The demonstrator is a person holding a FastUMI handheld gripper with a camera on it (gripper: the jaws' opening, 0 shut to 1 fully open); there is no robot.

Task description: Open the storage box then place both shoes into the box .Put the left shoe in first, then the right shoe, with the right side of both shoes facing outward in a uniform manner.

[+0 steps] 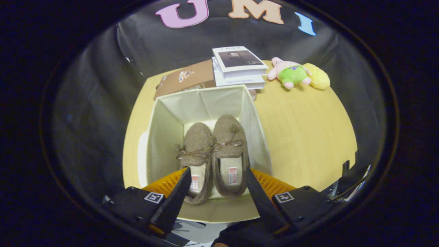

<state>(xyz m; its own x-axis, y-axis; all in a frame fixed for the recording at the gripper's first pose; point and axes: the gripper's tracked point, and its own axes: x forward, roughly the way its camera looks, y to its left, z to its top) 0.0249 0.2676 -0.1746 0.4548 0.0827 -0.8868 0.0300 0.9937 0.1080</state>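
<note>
Nearest in: tongs [218,185] spread wide, gripping nothing, hanging above the near rim of the storage box [161,133]. Between the fingers and just beyond, both shoes down on the box floor, side by side and touching, toes at 12 o'clock, heels at 6 — left shoe [196,151] at 9 o'clock of the right shoe [229,145]. Looks like soft fuzzy slippers, light, floppy, bow laces on top; should squash rather than slip under a pinch. Best bite, if any nudge needed: the heel collar or the side wall, not the bow. Box fabric-walled, likely to flex. Beyond on the table [301,130]: books [238,67] at 12, plush toy [298,73] at 1 o'clock.
</note>
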